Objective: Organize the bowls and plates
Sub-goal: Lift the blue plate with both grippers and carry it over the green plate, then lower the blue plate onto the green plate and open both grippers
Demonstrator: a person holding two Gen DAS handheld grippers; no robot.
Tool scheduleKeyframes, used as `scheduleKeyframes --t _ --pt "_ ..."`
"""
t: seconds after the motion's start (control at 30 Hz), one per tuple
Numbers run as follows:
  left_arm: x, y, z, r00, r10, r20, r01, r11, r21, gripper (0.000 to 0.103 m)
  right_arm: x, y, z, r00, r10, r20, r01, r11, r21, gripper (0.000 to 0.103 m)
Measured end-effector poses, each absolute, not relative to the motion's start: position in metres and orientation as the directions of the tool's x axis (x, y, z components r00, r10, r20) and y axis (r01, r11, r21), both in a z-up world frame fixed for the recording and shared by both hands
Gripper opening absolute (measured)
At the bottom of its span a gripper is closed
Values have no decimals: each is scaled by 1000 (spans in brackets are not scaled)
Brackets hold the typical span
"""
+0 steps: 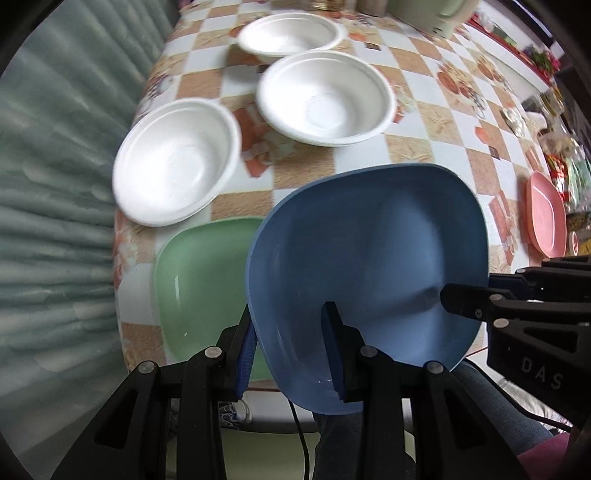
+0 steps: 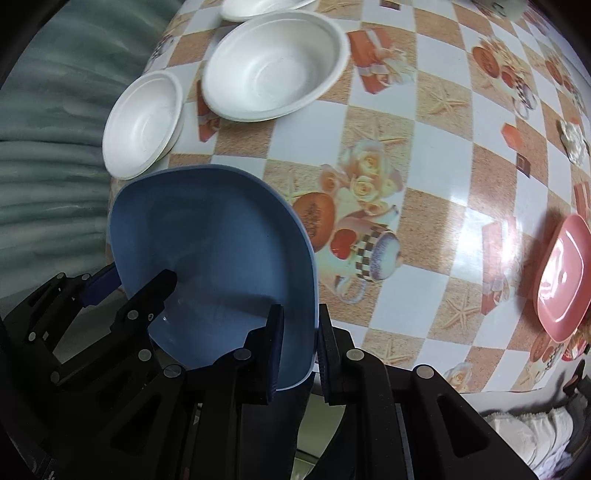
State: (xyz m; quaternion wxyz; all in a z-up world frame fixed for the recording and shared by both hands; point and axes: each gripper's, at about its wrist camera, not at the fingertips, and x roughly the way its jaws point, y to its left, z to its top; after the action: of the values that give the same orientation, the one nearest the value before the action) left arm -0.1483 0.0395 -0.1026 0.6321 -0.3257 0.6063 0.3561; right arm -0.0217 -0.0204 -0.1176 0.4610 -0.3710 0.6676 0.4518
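Note:
A blue plate (image 1: pixel 369 266) is held tilted above the table's near edge by both grippers. My left gripper (image 1: pixel 291 343) is shut on its near-left rim. My right gripper (image 2: pixel 301 339) is shut on its right rim; the plate also shows in the right wrist view (image 2: pixel 214 251). The right gripper's finger reaches onto the plate in the left wrist view (image 1: pixel 469 299). A green plate (image 1: pixel 199 280) lies on the table under and left of the blue one. Three white bowls (image 1: pixel 173 162) (image 1: pixel 325 96) (image 1: pixel 291 31) sit beyond. A pink plate (image 2: pixel 565 273) lies at the right.
The table has a checkered floral cloth (image 2: pixel 406 166). A grey-green curtain (image 1: pixel 55 184) hangs at the left edge. A pale green appliance (image 1: pixel 428 11) and cluttered packets (image 1: pixel 554 147) stand at the far right. The table's near edge runs just beneath the grippers.

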Motion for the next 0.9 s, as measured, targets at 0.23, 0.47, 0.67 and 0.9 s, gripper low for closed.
scheduleKeyframes --t 0.23,0.47,0.67,0.9 --pt "-180 47 -106 -12 64 -998 -873 486 41 37 -54 -2 -119 -317 -115 -941 -926 253 281 20" --pt "-212 59 -109 -53 92 -994 -881 465 90 37 -97 19 -131 -337 -166 -927 -933 193 305 20" --pt "-232 70 -115 -67 93 -993 -888 447 102 37 -118 25 -141 -380 -193 -905 -918 200 343 20" --pt "-235 78 -122 -80 117 -990 -884 451 125 41 -122 29 -152 -400 -196 -896 -905 240 351 20"
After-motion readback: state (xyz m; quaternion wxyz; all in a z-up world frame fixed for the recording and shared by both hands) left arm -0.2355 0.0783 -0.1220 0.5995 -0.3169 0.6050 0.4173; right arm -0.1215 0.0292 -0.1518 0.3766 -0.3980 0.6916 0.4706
